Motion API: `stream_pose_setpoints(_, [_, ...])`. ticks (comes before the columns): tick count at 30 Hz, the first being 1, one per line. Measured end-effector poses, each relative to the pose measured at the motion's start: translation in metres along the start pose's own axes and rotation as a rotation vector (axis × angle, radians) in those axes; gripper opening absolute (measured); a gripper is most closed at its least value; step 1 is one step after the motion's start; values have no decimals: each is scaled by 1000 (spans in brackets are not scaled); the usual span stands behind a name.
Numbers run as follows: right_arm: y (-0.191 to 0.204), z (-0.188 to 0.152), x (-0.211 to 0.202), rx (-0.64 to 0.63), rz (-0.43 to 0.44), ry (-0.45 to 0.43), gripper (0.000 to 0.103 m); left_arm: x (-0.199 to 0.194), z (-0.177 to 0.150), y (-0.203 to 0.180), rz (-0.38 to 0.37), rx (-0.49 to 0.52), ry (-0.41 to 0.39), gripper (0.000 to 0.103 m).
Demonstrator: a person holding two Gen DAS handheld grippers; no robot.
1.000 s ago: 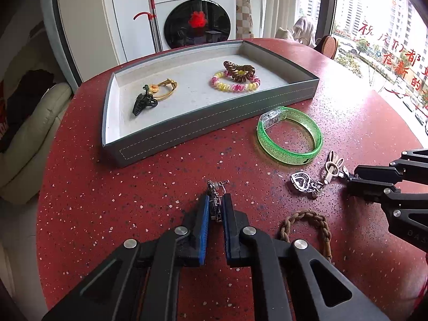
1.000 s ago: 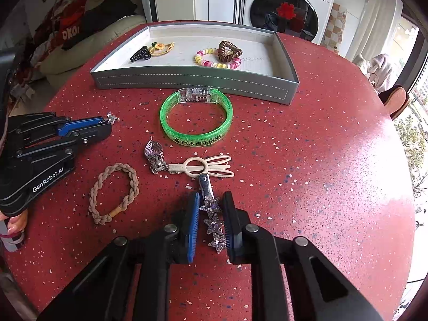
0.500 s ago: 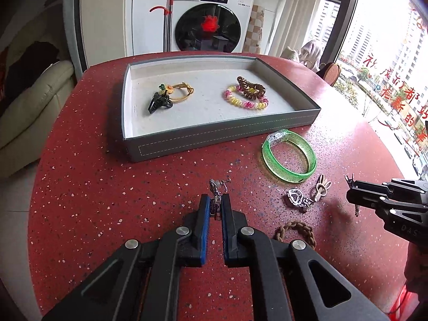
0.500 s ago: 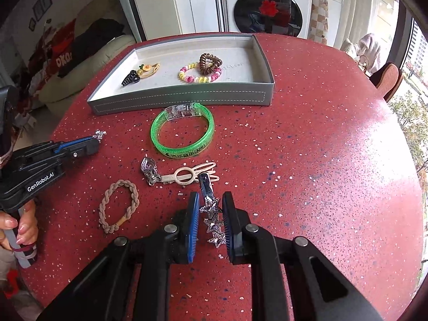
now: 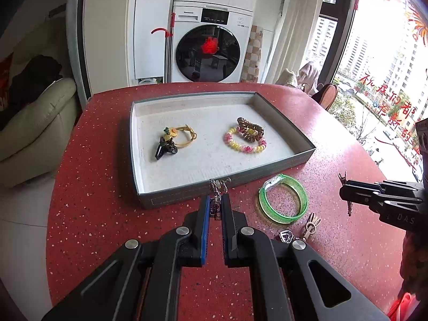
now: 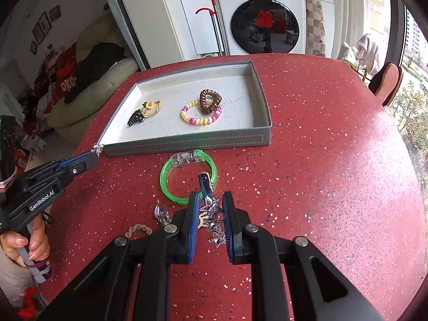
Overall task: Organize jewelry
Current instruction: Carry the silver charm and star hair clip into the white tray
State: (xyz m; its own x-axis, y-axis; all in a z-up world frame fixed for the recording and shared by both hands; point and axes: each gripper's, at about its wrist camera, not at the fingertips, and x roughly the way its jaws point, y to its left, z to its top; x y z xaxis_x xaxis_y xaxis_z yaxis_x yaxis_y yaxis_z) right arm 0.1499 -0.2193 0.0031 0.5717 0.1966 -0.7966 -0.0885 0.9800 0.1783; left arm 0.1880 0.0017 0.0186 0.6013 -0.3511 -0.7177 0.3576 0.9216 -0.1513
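My left gripper is shut on a small silver charm clip and holds it above the red table, just before the near wall of the grey tray. It also shows in the right wrist view. My right gripper is shut on a silver star hair clip, lifted above the table near the green bangle. In the left wrist view the right gripper is at the right. The tray holds a black claw clip, a yellow hair tie, a bead bracelet and a brown coil tie.
On the table lie the green bangle, a heart charm, a cream rabbit clip and a braided beige tie. A washing machine and a sofa stand beyond the table's far edge.
Both grippers have risen from the table with their clips and moved towards the tray. The left gripper's clip now hangs at the tray's near wall.
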Motion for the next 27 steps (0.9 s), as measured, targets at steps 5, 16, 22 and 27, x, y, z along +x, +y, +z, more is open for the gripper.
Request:
stream_pose_setpoints(5, [3, 31, 1, -14, 7, -29, 19, 11, 20, 5, 15, -7, -2, 26])
stream_pose_setpoints(16, [-2, 88, 34, 22, 25, -34, 19, 61, 60, 14, 17, -20, 71, 26])
stream_pose_setpoints(22, [-15, 111, 64, 45, -6, -9, 19, 93, 73, 8, 47, -9, 102, 26])
stream_pose_setpoints(27, [-24, 120, 88, 56, -38, 17, 19, 116, 74, 8, 89, -14, 132, 26])
